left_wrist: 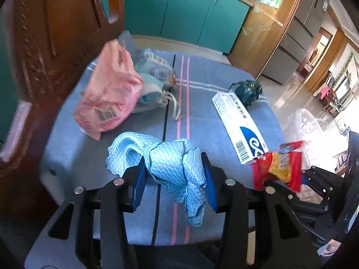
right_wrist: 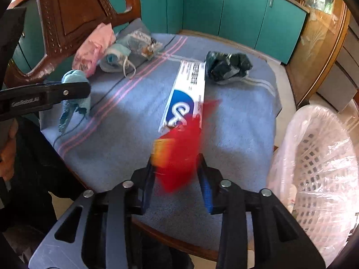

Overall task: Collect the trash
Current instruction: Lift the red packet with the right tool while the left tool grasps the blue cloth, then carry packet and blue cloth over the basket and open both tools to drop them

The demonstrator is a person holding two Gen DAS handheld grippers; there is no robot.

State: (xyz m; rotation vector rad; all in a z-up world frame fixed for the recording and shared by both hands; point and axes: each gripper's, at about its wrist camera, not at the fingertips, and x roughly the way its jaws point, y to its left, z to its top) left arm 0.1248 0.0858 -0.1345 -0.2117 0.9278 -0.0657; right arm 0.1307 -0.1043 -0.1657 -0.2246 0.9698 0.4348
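A crumpled blue cloth (left_wrist: 170, 165) is clamped in the left gripper (left_wrist: 174, 174) above the table (left_wrist: 213, 116). A red snack wrapper (right_wrist: 177, 157) is pinched in the right gripper (right_wrist: 176, 172), lifted clear, presumably for the lined basket (right_wrist: 318, 157) just beside the table.

We see bare blue tablecloth (right_wrist: 125, 134) in the middle, with room to pass. A long white box (right_wrist: 190, 89) lies across the right side. A pink bag (left_wrist: 110, 92) sits far left by the tall wooden chair (right_wrist: 74, 20). The white basket (right_wrist: 320, 163) stands right, off the table.
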